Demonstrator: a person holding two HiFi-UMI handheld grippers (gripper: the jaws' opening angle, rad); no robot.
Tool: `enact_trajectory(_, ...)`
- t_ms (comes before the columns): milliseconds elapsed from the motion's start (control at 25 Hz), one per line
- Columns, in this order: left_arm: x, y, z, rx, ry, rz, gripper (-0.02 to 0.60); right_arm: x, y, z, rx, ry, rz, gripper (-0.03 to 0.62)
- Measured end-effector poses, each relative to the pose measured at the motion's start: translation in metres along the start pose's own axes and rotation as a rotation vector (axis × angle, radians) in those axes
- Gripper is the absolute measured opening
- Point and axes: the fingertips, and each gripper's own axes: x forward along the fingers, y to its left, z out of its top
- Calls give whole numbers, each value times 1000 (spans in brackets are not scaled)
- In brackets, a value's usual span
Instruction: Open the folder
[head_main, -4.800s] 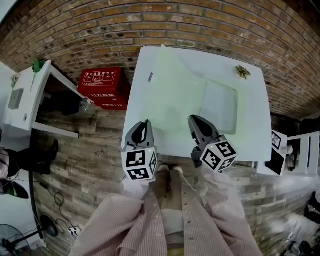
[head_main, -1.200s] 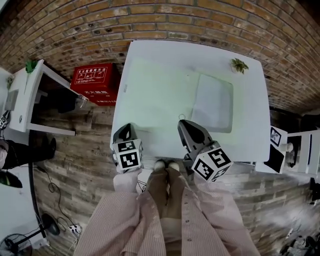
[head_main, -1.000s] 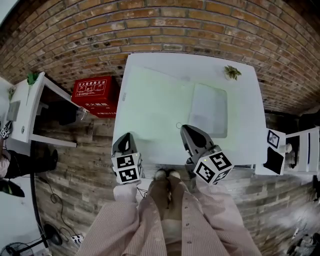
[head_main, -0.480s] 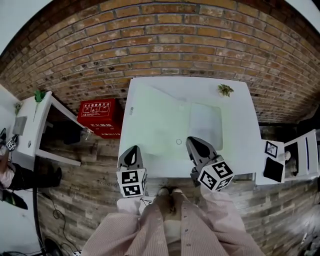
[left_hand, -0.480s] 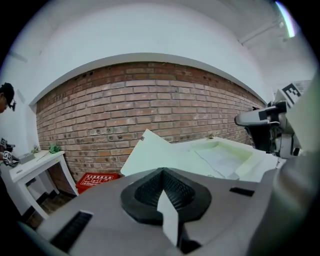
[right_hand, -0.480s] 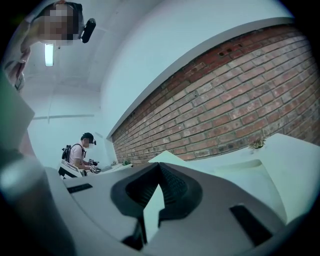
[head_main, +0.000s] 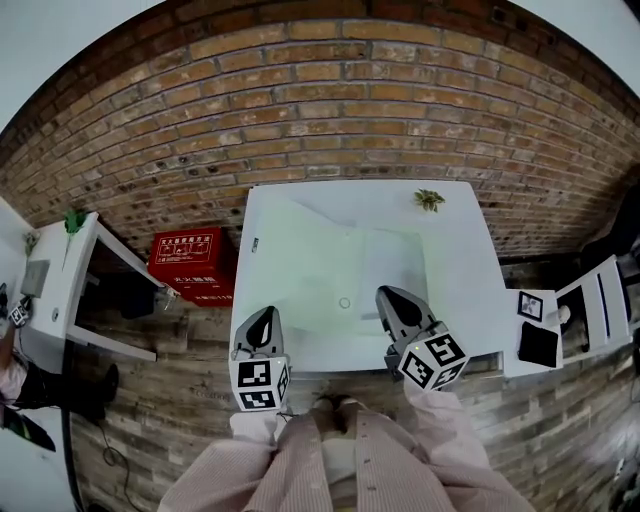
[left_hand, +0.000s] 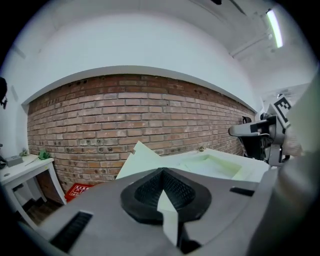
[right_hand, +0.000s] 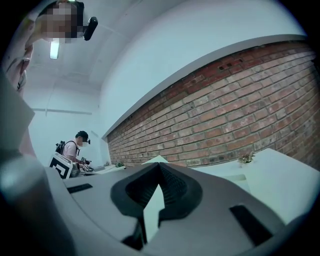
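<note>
A pale green folder lies spread across the white table. Its left cover tilts up as a pointed flap, and the right half lies flat like a shallow tray. A small ring sits near the folder's front. My left gripper hovers at the table's front left edge, shut and holding nothing. My right gripper hangs over the folder's front right corner, also shut and holding nothing. In the gripper views, both left jaws and right jaws point level toward the brick wall.
A small green plant stands at the table's far right corner. On the floor to the left are a red box and a white side desk. A white stand is at the right. A person stands far off.
The head view has lifted and shows more of the brick wall. Both grippers have risen and drawn back to the table's front edge, still shut. The folder lies as before.
</note>
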Motion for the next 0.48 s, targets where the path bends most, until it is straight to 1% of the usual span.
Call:
enact_trajectory(120,0,-8,11,-5,-29,-25,-6,-10,-7,9,-19,-24,-18,5)
enact_trajectory(280,-4,-18,26,-2,-77,-76,-6,-24,-15,20,-40,-53,-48,5)
enact_trajectory(480,-5,-26,41,2,-118,-110,-6,-39,-30,30,-47,-89,-86,4)
